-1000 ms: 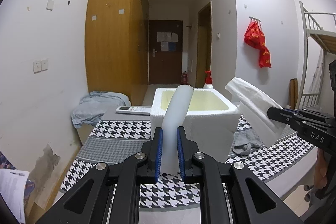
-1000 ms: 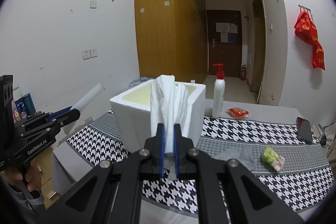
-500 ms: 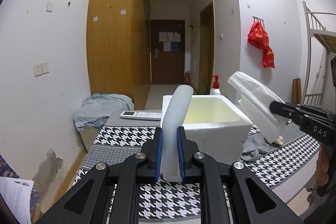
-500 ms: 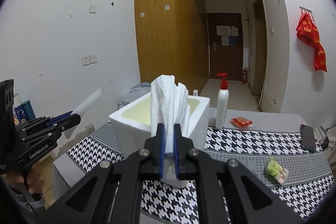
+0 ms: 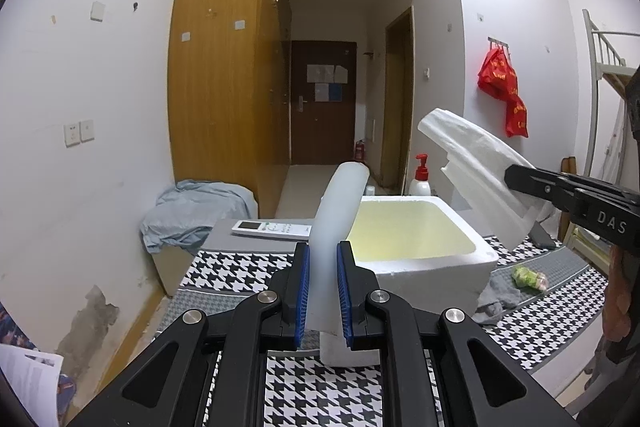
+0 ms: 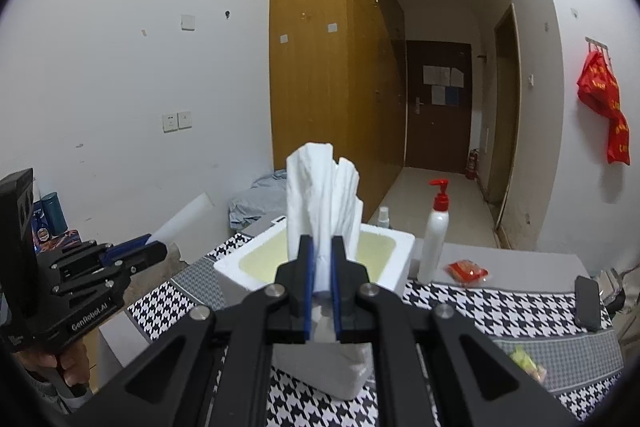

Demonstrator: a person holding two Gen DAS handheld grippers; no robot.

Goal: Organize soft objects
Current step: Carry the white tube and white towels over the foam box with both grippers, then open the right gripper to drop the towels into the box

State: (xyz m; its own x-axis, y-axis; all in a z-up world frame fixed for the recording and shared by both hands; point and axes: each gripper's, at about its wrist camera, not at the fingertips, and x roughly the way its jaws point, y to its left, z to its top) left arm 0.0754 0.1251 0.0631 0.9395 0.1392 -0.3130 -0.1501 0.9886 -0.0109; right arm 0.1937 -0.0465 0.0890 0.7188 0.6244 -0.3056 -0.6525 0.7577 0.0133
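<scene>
Clamping a white foam tube (image 5: 336,227) upright, low centre: left gripper (image 5: 323,291). Pinching a wad of white tissue (image 6: 322,203), centre: right gripper (image 6: 321,291). Beyond both, open foam box (image 5: 436,267) on checked tablecloth (image 5: 240,267), probably the drop-off. Loose: grey cloth (image 5: 496,293), green packet (image 5: 528,275).

A pump bottle (image 6: 434,241) stands behind the foam box (image 6: 390,263) on the table (image 6: 520,305)
</scene>
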